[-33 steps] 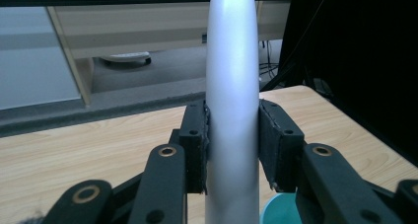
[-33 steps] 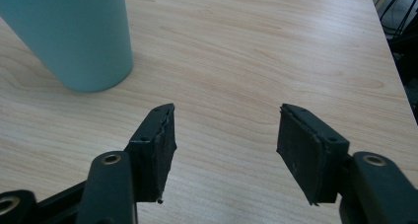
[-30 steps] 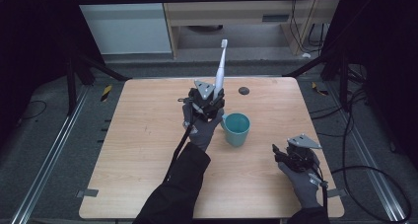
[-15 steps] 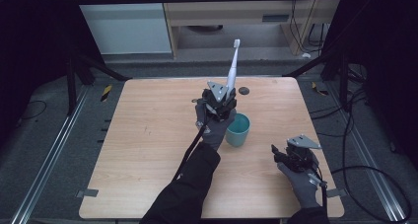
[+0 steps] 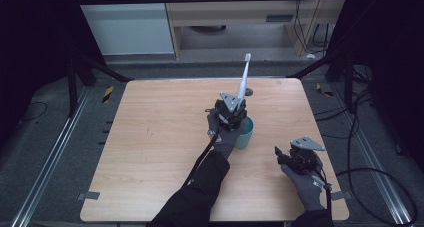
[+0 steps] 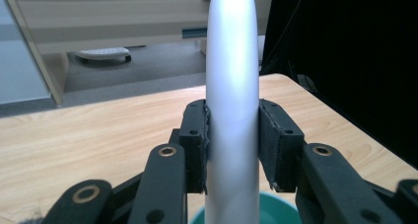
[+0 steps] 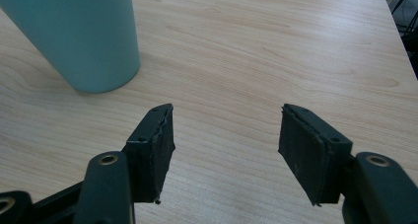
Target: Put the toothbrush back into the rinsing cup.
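Since the earlier frame my left hand has carried the toothbrush rightward and down, from beside the cup to right over it; my right hand hasn't shifted.

Left fingers (image 6: 231, 150) clamped on the white plastic electric toothbrush (image 6: 231, 86), pads squeezing its thick handle from both sides. Long axis near upright, leaning a bit to the right in the high view, brush head (image 5: 247, 58) on top, butt end pointing down. Directly below the fingers: rim of the teal plastic cup (image 6: 276, 211), so the butt looks lined up with the mouth, and a straight drop should seat it, I'd say. Can't tell if the butt is already past the rim.

Right fingers (image 7: 226, 150) spread apart, holding nothing, low over the light wooden counter (image 7: 276, 51), cup (image 7: 81, 36) near but not touching. Left hand is clearly the nearer one.
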Motion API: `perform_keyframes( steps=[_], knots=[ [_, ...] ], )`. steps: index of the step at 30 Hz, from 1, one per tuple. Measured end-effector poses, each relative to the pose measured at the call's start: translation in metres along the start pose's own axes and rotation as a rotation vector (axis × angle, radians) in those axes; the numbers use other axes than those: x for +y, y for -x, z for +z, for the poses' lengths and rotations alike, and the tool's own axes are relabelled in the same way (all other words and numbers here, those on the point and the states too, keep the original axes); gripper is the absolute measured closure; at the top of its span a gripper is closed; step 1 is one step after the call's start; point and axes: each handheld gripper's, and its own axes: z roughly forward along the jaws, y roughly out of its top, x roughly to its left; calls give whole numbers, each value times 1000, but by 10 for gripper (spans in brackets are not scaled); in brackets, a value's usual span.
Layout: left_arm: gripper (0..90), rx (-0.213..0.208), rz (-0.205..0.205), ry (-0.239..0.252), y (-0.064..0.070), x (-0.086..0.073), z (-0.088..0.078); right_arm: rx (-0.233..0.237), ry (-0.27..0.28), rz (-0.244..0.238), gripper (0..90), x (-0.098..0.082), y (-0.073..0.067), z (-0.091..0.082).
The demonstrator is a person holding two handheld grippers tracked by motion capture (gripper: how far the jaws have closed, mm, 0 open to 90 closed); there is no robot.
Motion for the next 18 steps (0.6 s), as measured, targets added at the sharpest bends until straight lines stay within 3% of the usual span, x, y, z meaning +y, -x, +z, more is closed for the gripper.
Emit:
perform_keyframes(
  steps=[15,18],
  knots=[
    [657,13,22,-25,6,-29,7,1,-2,-5,383,0,0,0],
    [656,14,43,-35,9,-35,7,4,-1,-7,383,0,-1,0]
  ],
)
